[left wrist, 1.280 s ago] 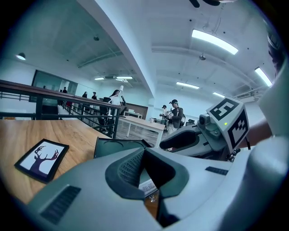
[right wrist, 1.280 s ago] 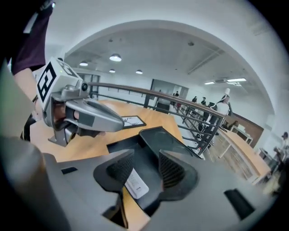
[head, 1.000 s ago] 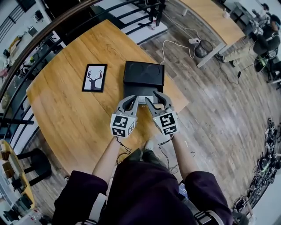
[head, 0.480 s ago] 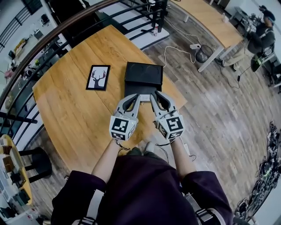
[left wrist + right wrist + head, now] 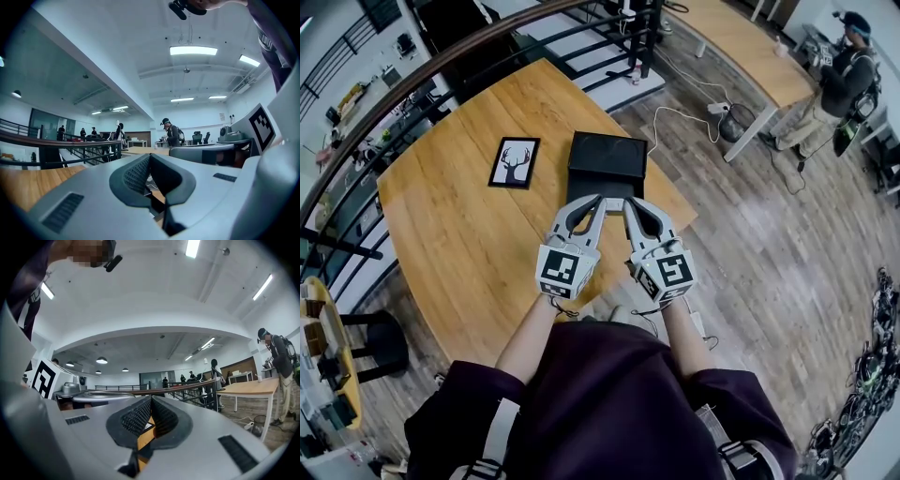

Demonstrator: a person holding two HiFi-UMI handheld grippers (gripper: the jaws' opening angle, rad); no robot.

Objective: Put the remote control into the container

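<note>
Both grippers are level above the near edge of the wooden table (image 5: 459,234), tips side by side. The left gripper (image 5: 596,201) has its jaws closed tip to tip on nothing; the right gripper (image 5: 629,202) has just been closing and is fully pinched, nothing between its pads either. The black container (image 5: 607,164) lies on the table just beyond the tips. I read the remote control (image 5: 613,199) only as a pale sliver between them at the container's near end, and can't tell whether it lies inside.
</note>
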